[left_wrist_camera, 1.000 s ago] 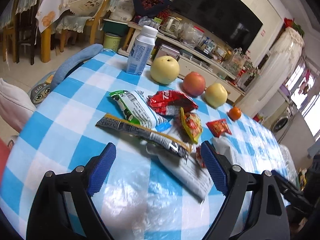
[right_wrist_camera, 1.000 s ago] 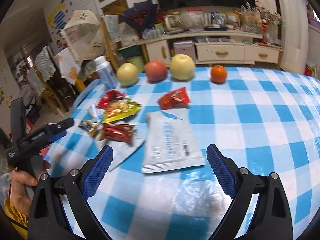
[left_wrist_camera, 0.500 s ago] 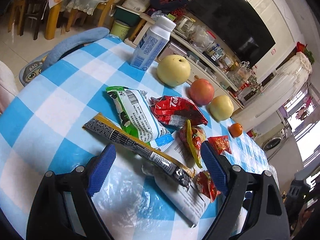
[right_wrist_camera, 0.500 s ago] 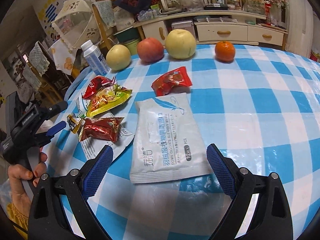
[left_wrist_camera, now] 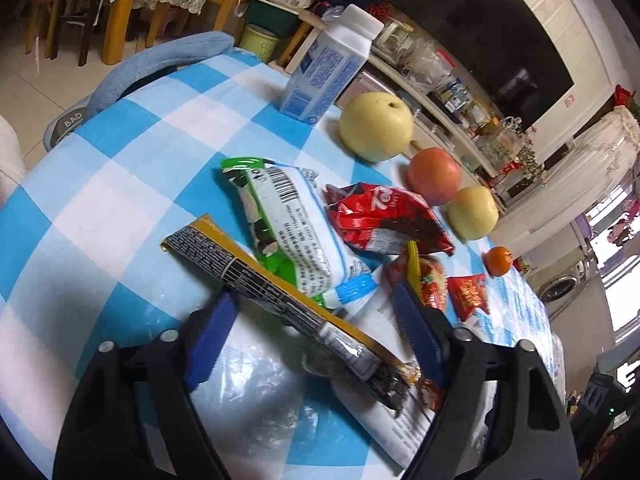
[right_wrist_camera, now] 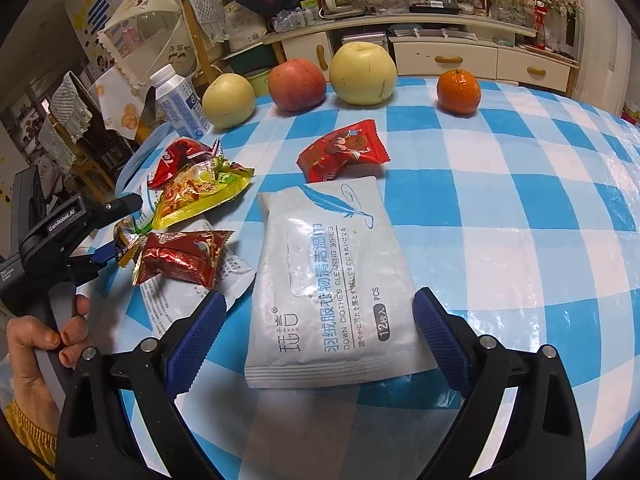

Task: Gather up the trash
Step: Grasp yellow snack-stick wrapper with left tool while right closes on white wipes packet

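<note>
Now left tongs (left_wrist_camera: 316,322) closing around long black-and-gold wrapper (left_wrist_camera: 280,300), pads not yet pressing. Right tongs (right_wrist_camera: 316,340) spreading wide, straddling wipes pack (right_wrist_camera: 332,280), nothing pinched. Task seemingly just starting: all wrappers lying on bench (right_wrist_camera: 520,208). Only left view showing green-white packet (left_wrist_camera: 288,220) ahead; only right view showing hand (right_wrist_camera: 36,344).

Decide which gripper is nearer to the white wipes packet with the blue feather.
Right. The right gripper has its open jaws on either side of the wipes packet. The left gripper sits away at the wrapper pile beside it, jaws just closing around a long black-and-yellow wrapper.
</note>
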Tool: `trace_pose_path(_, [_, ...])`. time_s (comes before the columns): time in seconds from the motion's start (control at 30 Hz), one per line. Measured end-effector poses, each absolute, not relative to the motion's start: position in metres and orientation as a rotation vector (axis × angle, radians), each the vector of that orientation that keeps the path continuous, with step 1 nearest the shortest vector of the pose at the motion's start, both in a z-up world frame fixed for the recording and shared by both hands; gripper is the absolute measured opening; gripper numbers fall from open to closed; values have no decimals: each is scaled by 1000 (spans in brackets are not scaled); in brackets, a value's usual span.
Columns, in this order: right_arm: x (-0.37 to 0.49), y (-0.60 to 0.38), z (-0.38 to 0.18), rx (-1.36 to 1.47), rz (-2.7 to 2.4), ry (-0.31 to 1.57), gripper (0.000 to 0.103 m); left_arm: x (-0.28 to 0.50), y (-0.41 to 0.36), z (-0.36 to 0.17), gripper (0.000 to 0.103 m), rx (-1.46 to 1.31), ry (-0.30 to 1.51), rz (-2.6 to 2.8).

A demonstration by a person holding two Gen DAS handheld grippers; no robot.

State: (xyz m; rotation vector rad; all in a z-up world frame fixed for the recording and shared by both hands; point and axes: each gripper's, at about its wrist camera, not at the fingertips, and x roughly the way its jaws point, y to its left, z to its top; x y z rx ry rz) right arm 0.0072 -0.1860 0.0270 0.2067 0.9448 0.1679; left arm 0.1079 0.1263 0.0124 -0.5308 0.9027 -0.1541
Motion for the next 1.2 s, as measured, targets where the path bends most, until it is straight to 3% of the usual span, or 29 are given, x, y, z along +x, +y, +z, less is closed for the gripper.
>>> trace_pose_path(0.33, [13, -184, 23, 183, 155, 938, 94, 108, 132, 10, 57, -502, 916, -106])
trace_pose_path(0.43, [16, -183, 21, 176, 142, 938, 94, 107, 135, 9, 46, -508, 921, -101])
trace_pose_path(0.5, [19, -184, 17, 178, 141, 953, 94, 106, 136, 7, 32, -516, 937, -110])
trace_pose_path(0.6, [22, -181, 14, 183, 150, 961, 96, 105, 137, 5, 24, -521, 946, -127])
trace_pose_path(0.87, [22, -177, 15, 160, 137, 959, 96, 99, 133, 7, 21, -481, 950, -157])
trace_pose_path(0.97, [23, -176, 15, 129, 122, 958, 88, 95, 130, 10, 19, -456, 942, -164])
trace_pose_path(1.2, [20, -179, 15, 144, 143, 952, 82, 83, 132, 16, 14, -438, 922, -197])
